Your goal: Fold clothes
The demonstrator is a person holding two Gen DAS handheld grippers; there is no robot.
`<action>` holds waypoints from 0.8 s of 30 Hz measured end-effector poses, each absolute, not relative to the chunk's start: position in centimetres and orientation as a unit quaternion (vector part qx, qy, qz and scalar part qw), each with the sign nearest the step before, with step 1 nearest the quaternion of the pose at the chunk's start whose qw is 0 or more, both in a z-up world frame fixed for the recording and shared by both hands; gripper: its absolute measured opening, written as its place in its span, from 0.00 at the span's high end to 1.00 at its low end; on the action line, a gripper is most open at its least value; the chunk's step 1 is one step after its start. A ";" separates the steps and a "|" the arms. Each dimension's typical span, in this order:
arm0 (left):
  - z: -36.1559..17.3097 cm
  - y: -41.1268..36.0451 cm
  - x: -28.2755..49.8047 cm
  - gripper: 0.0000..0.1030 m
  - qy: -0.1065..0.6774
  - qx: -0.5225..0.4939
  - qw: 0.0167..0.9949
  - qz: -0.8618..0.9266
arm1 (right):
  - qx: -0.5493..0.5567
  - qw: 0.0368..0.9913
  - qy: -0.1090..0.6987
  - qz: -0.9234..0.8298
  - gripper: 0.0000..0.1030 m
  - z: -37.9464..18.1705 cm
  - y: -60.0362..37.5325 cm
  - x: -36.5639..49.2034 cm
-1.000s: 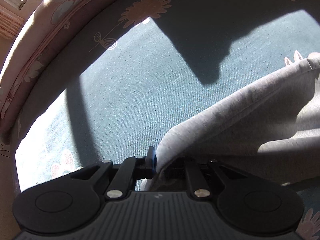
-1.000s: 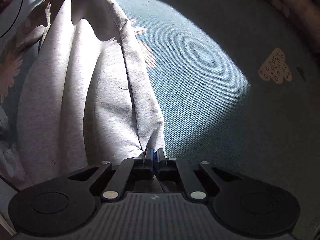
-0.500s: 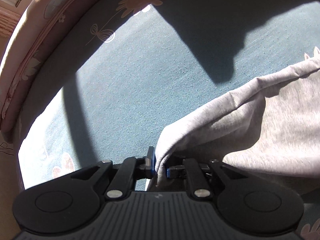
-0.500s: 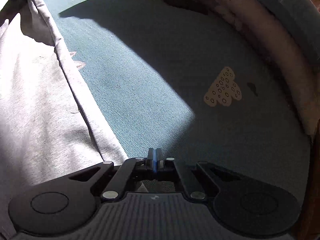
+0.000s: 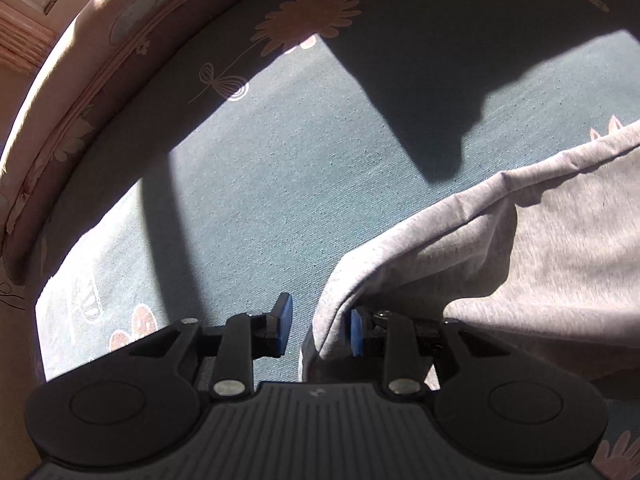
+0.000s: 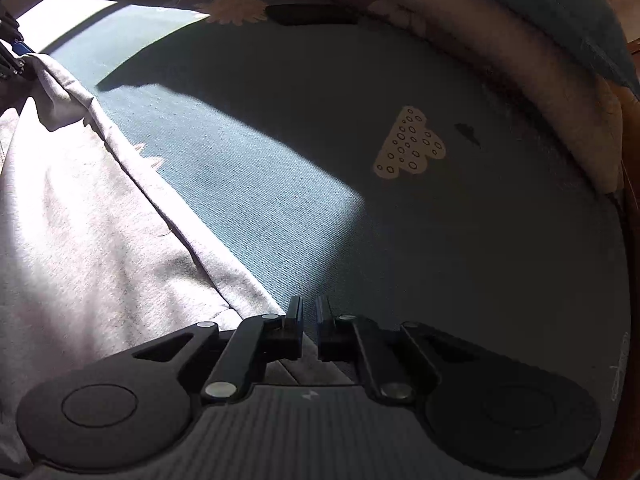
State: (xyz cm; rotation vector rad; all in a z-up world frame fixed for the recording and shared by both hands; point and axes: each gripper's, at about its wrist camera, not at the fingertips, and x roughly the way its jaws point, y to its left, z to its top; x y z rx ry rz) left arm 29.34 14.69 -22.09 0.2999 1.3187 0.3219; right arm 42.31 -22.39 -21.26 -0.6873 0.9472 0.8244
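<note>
A light grey garment (image 5: 520, 248) lies spread on a teal bedsheet (image 5: 260, 184). In the left wrist view my left gripper (image 5: 320, 326) has its jaws opening. The garment's corner hangs between them against the right blue pad (image 5: 356, 334), and the left pad (image 5: 285, 320) stands clear of it. In the right wrist view the garment (image 6: 92, 240) fills the left side, and its hem runs down into my right gripper (image 6: 310, 316), which is shut on it. The left gripper (image 6: 16, 54) shows at the far corner of the cloth.
The sheet carries flower (image 5: 308, 20) and cloud (image 6: 410, 146) prints. A pink padded edge (image 5: 80, 92) curves round the far side of the bed. A dark flat object (image 6: 312, 14) lies near the flower print. Strong sun and deep shadows cross the sheet.
The left jaws have spread apart and no longer pinch the garment's corner. The right view has rolled, and the garment now lies flatter and further left.
</note>
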 end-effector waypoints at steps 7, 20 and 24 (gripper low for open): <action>-19.2 14.4 27.3 0.71 0.582 0.109 0.792 0.152 | -0.262 0.761 0.450 0.386 0.92 -18.9 -22.6 39.2; -16.3 14.9 15.7 0.71 0.568 -0.025 0.804 0.175 | -0.189 0.753 0.471 0.419 0.92 -12.2 -21.6 30.2; -18.1 16.2 10.8 0.71 0.556 -0.134 0.799 0.189 | -0.164 0.746 0.479 0.434 0.90 -11.2 -19.7 27.8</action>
